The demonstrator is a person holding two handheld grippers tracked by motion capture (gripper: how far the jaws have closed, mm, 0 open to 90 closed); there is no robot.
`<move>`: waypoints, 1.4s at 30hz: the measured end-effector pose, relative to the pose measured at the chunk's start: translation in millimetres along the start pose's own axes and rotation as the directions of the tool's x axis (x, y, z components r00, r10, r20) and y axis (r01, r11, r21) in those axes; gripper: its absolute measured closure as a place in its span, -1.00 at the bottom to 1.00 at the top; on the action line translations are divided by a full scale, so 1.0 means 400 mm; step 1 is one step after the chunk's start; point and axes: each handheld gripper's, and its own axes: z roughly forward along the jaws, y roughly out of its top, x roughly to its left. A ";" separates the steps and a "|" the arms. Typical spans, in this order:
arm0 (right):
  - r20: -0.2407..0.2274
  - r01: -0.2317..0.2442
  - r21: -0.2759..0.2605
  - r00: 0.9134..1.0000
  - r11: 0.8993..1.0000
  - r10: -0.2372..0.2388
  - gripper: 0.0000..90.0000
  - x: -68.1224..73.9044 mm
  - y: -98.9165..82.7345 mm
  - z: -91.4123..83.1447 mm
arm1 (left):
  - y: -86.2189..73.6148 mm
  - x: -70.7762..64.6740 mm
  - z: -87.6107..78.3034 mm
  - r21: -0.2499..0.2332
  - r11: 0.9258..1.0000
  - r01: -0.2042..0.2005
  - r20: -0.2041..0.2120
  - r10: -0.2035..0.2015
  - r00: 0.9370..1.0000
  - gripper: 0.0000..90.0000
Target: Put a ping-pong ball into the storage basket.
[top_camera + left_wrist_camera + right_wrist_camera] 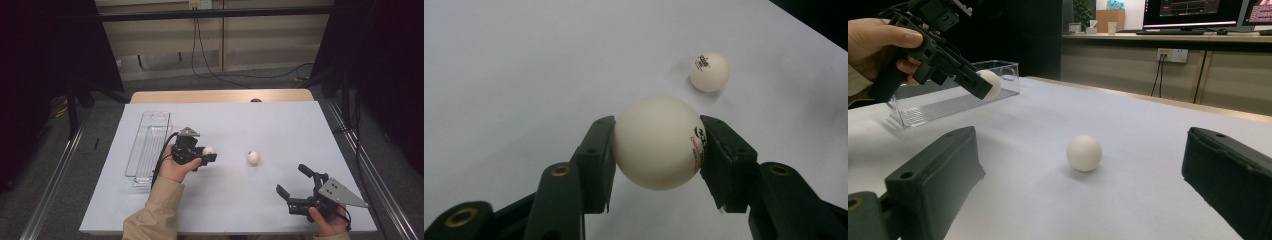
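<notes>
My left gripper [209, 152] [658, 142] is shut on a white ping-pong ball [658, 142] [208, 150] and holds it a little above the white table, its pads pressing both sides. From the right gripper view that held ball [990, 84] shows behind the left gripper's black jaw. A second white ball [253, 157] [709, 71] [1084, 153] lies loose on the table to the right of it. My right gripper [295, 181] [1083, 180] stands open near the front right, its jaws wide apart and pointed toward the loose ball, with nothing between them.
A clear plastic tray [149, 145] [943, 102] lies lengthwise at the left of the table, just beyond my left hand. The white table surface [280, 125] ends at a wooden strip at the back. Metal rails run along both sides on the floor.
</notes>
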 end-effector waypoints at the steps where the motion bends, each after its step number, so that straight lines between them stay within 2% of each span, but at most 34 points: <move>1: 0.000 0.000 0.000 1.000 1.000 0.000 -0.97 0.000 0.000 0.000 | 0.000 0.001 -0.001 -0.001 1.000 -0.001 0.000 0.001 1.000 0.13; 42: 0.001 0.001 -0.001 1.000 1.000 -0.001 -0.97 0.000 0.000 0.000 | 0.000 0.030 -0.044 -0.020 0.999 0.031 -0.033 -0.032 0.999 0.13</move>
